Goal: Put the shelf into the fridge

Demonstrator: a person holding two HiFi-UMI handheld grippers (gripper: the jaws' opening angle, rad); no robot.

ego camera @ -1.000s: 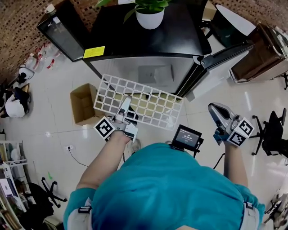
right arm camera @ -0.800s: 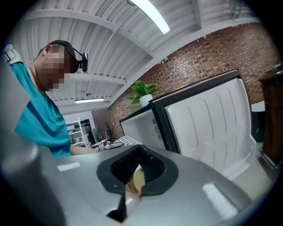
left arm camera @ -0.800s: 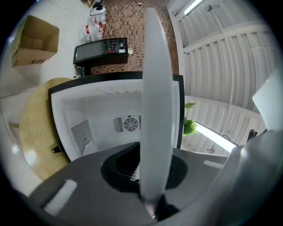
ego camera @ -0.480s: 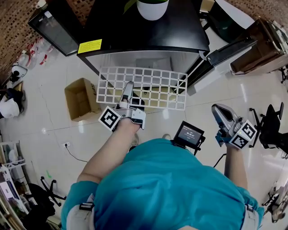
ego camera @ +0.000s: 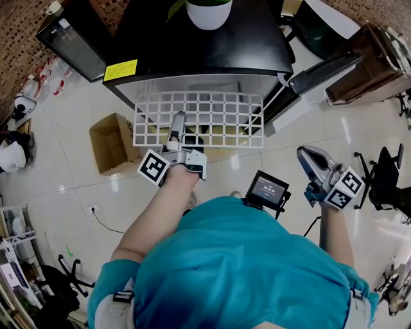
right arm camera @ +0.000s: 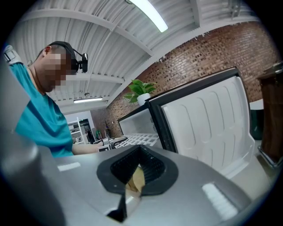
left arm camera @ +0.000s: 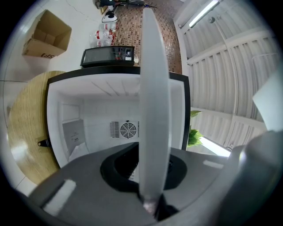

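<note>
No legible text; yellow label [ego camera: 121, 69] on fridge [ego camera: 225, 48] and small screen [ego camera: 265, 191] both illegible.

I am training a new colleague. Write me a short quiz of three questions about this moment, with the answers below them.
1. True or false: the right gripper holds the white wire-grid shelf.
2. What stands on top of the black fridge? A) a red kettle B) a green plant in a white pot C) a stack of plates
3. Fill in: the fridge's door, white on its inner side, stands ____.

Key
1. False: its jaws are together with nothing between them. The left gripper is shut on the shelf.
2. B
3. open
</note>
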